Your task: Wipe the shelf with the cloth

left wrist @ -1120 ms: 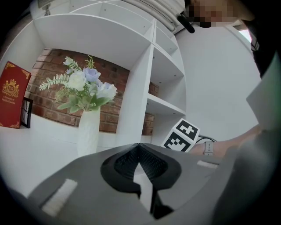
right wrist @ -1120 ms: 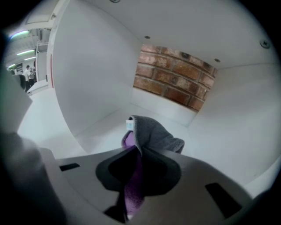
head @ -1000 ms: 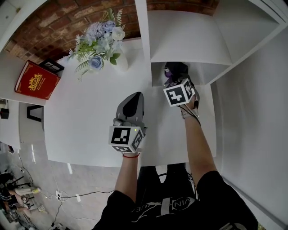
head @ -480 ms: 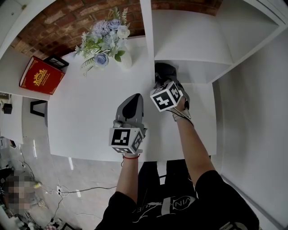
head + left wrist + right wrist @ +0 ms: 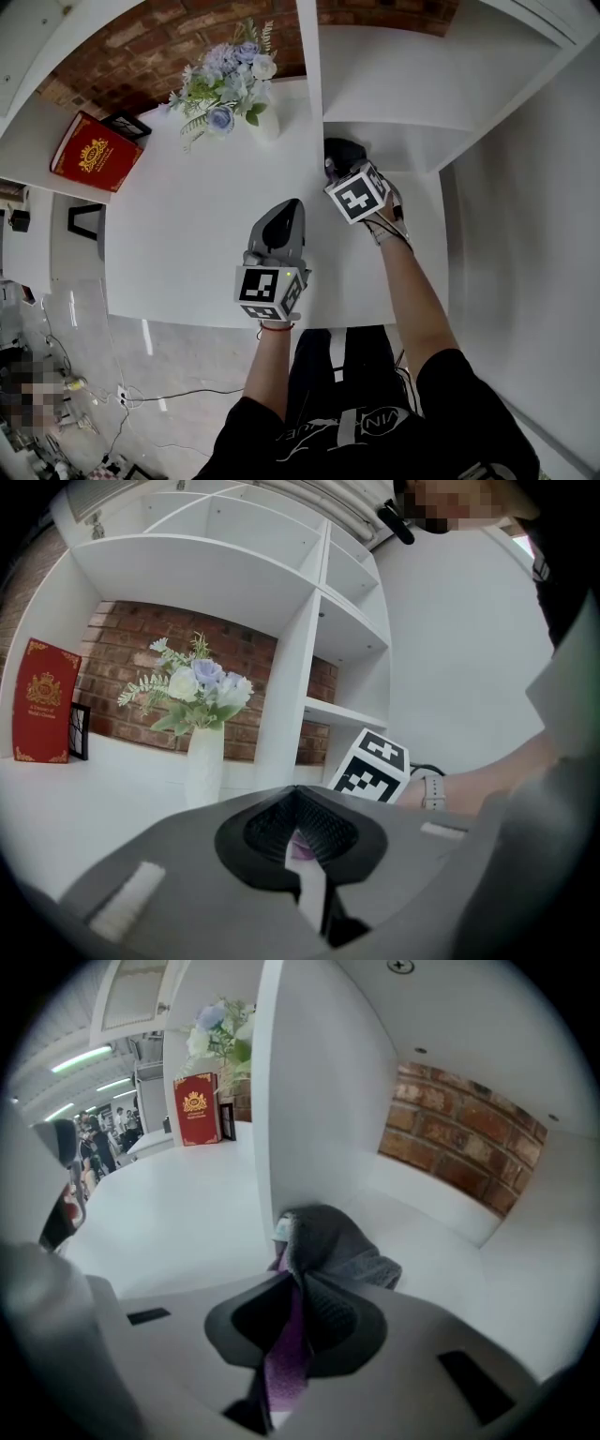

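A grey cloth [image 5: 342, 153] with a purple underside is bunched on the floor of the white shelf's [image 5: 403, 89] lowest compartment, right beside the upright divider [image 5: 311, 84]. My right gripper [image 5: 346, 169] is shut on the cloth [image 5: 330, 1239], and its jaws reach into the compartment mouth. The right gripper view shows the shelf floor [image 5: 450, 1241] running back to a brick wall [image 5: 459, 1138]. My left gripper [image 5: 285, 203] hovers over the white table [image 5: 178, 234], left of the shelf, shut with nothing in it [image 5: 300, 841].
A white vase of blue and white flowers [image 5: 230, 80] stands on the table next to the divider. A red book [image 5: 94, 150] and a small black frame [image 5: 122, 125] lean at the far left. A white wall [image 5: 525, 234] bounds the right side.
My right gripper has slid the cloth to the left along the shelf floor, up to the divider. The left gripper has stayed where it was.
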Available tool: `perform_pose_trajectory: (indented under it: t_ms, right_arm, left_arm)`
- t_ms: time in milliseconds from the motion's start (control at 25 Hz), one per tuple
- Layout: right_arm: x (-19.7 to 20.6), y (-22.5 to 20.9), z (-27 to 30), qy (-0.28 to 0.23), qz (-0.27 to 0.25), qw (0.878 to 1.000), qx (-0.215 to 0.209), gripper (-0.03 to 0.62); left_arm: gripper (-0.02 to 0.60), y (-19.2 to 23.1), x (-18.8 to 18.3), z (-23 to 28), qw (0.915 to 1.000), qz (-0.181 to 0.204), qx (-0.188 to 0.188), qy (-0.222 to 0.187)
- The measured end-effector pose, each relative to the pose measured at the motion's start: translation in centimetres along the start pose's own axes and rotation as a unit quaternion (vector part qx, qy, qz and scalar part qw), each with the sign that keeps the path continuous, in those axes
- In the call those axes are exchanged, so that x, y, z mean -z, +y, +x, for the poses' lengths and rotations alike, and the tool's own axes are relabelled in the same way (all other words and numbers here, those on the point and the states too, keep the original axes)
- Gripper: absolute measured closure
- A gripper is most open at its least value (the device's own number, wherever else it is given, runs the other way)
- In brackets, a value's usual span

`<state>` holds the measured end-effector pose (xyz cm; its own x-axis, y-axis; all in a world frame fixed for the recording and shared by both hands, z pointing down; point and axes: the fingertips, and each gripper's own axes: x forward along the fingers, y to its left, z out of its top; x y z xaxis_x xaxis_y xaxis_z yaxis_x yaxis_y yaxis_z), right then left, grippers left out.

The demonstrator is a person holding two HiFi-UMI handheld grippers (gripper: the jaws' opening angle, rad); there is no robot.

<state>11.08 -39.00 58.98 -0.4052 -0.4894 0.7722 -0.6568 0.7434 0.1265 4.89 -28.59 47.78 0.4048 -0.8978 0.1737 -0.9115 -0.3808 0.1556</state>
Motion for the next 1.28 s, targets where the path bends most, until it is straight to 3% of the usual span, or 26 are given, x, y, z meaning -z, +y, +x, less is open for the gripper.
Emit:
perform_pose_trajectory:
  t_ms: [240,360,640,880,1120,1280]
  right_arm:
    - [2.1,1.2,-2.5,-0.002,0.059,0.995,-0.076,0.546]
    - [2.2,0.7,-4.9,-0.019,0.079,0.993,-0.086,0.546]
    - [1.0,0.0,-11.9,-0.078,0.088,0.99,-0.08,0.546]
    - [-0.7,-0.8,-18.0,-0.131,0.072,0.987,-0.054,0.546]
    - [-1.6,-2.3,-23.5,-0.191,0.084,0.978,-0.002,0.546]
    - [-2.9,-2.7,-26.5,-0.23,0.096,0.968,0.007,0.546]
  left_arm:
    - [0.571,-0.9,-0.8,-0.7,0.9997,0.019,0.009,0.007]
    - [0.571,-1.0,-1.6,-0.7,0.9995,0.026,0.013,0.008]
    - [0.571,-1.0,-3.8,-1.3,0.9993,0.033,0.016,0.004]
    - [0.571,-1.5,-7.1,-2.0,0.9989,0.035,0.018,-0.024]
    - [0.571,-2.2,-10.0,-2.4,0.998,0.043,0.023,-0.041]
    - [0.571,-2.3,-11.9,-3.1,0.9972,0.04,0.027,-0.057]
